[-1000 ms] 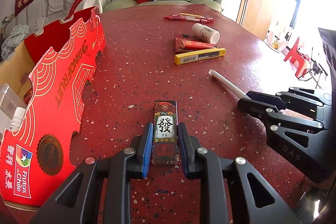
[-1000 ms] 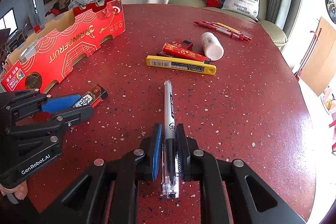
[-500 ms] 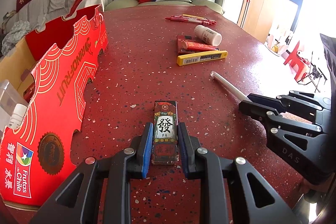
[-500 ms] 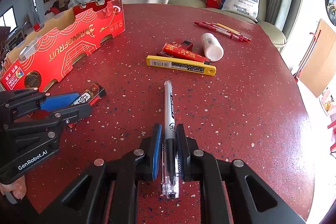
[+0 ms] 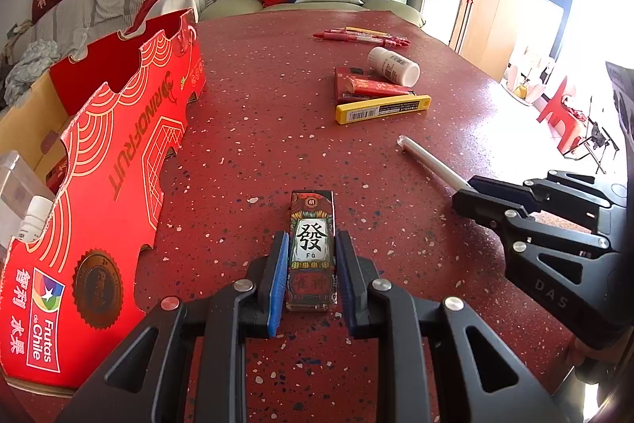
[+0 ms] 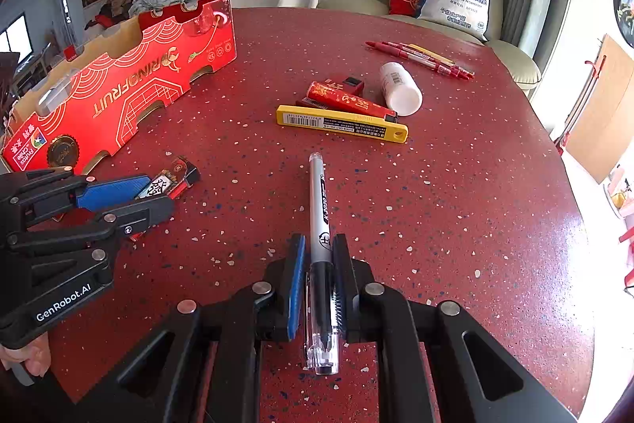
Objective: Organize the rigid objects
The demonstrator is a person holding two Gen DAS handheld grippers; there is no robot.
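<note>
A small box printed with a 發 mahjong tile (image 5: pixel 312 244) lies flat on the red speckled table (image 5: pixel 253 129), and my left gripper (image 5: pixel 312 240) is shut on its sides. The right wrist view shows the same left gripper (image 6: pixel 158 193) and box (image 6: pixel 160 185) low at the left. My right gripper (image 6: pixel 320 244) is shut on a grey-and-black pen (image 6: pixel 319 201) that points away along the tabletop. In the left wrist view the right gripper (image 5: pixel 475 193) stands at the right with the pen (image 5: pixel 428 161) sticking out of it.
A red fruit carton (image 5: pixel 119 165) stands open along the left, with a clear box and a white bottle (image 5: pixel 33 213) inside. Farther back lie a yellow blade case (image 6: pixel 340 123), a red tube (image 6: pixel 348 98), a white bottle (image 6: pixel 400 88) and several red pens (image 6: pixel 420 56).
</note>
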